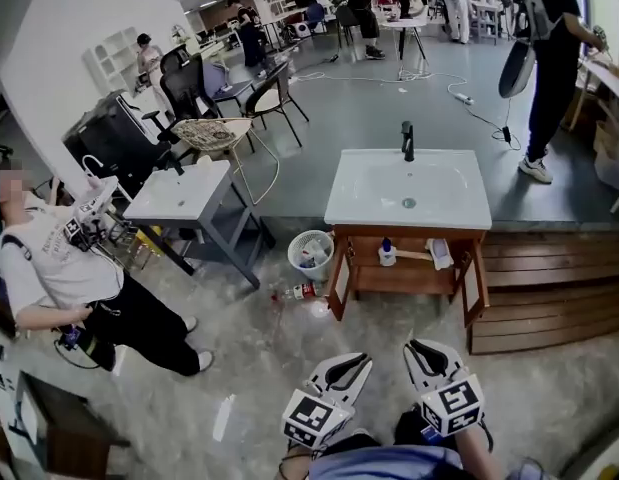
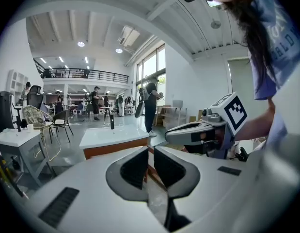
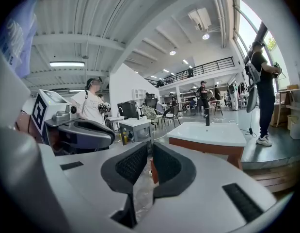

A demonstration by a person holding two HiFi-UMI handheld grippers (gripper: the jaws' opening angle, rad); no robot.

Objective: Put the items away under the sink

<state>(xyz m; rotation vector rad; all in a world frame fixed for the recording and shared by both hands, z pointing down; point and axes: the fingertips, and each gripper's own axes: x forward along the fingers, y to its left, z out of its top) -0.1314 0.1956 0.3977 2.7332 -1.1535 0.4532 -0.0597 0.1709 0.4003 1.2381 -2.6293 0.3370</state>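
Head view looks down on the left gripper and the right gripper, smooth white shells with black ribbed pads. Each pair of fingers stands almost pressed together, leaving a thin slit with nothing in it. Well ahead of the fingertips, a wooden cabinet stands with its doors open under a glossy white rectangular sink. A small white bottle with a blue cap stands on its shelf. Left of the cabinet, another bottle lies on the floor.

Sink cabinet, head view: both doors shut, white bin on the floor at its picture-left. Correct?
No. The head view shows both doors of the sink cabinet standing open, not shut. The white bin on the floor at its picture-left is right.
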